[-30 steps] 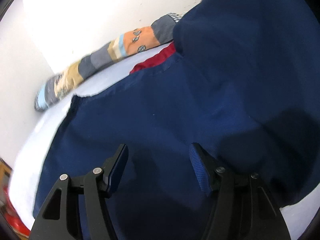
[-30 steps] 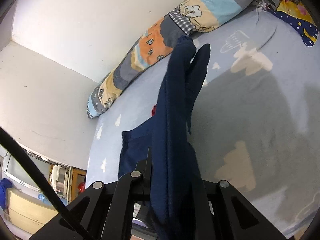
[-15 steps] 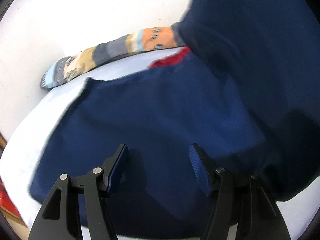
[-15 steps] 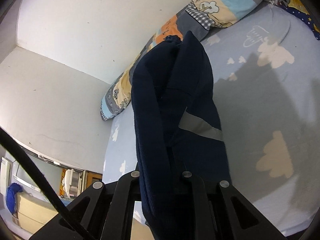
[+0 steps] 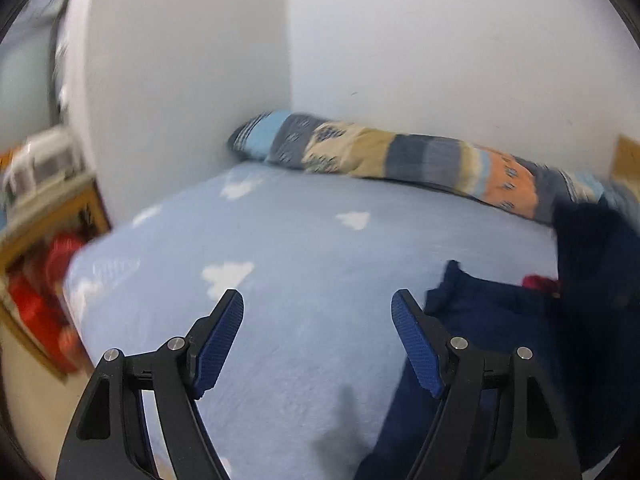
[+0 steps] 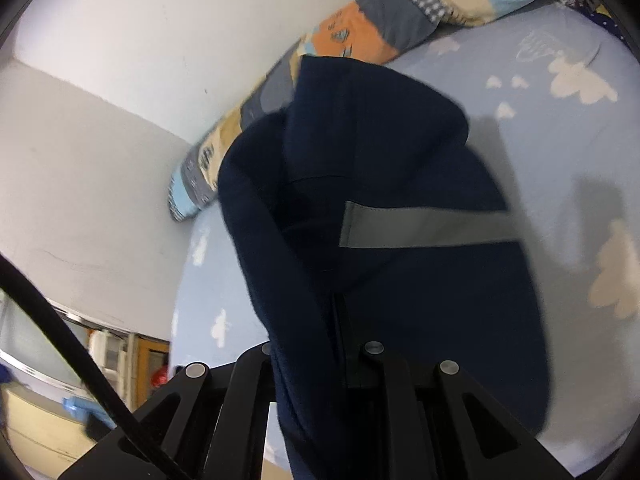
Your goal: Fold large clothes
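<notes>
A large navy garment [image 6: 380, 216] with a grey reflective stripe [image 6: 424, 230] hangs over my right gripper [image 6: 320, 344], which is shut on it and holds it above the bed. In the left wrist view the same navy garment [image 5: 520, 328] lies bunched at the right on the light blue cloud-print sheet [image 5: 304, 264], with a bit of red lining [image 5: 538, 282] showing. My left gripper [image 5: 316, 316] is open and empty, just above the bare sheet, left of the garment.
A long patchwork bolster [image 5: 400, 160] lies along the white wall at the back of the bed; it also shows in the right wrist view [image 6: 360, 32]. A wooden shelf with red items [image 5: 44, 280] stands beyond the bed's left edge.
My left gripper has swung left, off the navy garment, and now faces bare sheet. My right gripper has stayed shut and the garment has spread wider in front of it.
</notes>
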